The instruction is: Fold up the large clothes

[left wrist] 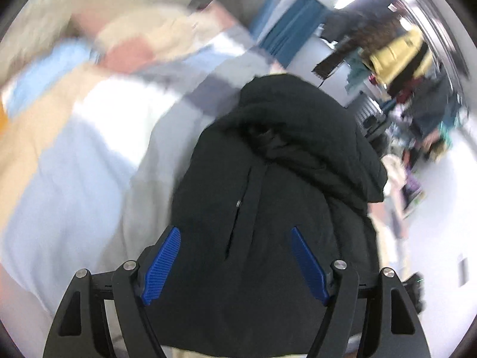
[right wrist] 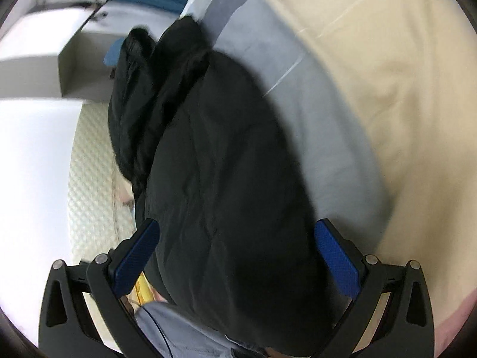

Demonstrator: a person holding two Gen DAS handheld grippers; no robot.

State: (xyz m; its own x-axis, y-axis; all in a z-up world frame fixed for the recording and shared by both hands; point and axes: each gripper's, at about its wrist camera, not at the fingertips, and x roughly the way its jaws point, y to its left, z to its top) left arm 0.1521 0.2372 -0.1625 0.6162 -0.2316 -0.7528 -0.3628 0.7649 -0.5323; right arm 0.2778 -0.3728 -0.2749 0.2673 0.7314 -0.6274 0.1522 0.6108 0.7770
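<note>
Patchwork bedding (left wrist: 74,155) lies under a black jacket (left wrist: 268,179). Left gripper (left wrist: 235,264) and right gripper (right wrist: 238,256) both hover spread over it, pinching nothing.

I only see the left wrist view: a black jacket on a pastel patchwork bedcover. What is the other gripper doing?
Observer: The right gripper hangs over the same black jacket, pads wide apart and pressing nothing.
Operator: What lies beside the jacket there?
Observer: On the picture's left, a cream dimple-textured surface.
Operator: Anything near the gripper?
Observer: A pale blue-grey cloth shows at the jacket's near end.
</note>
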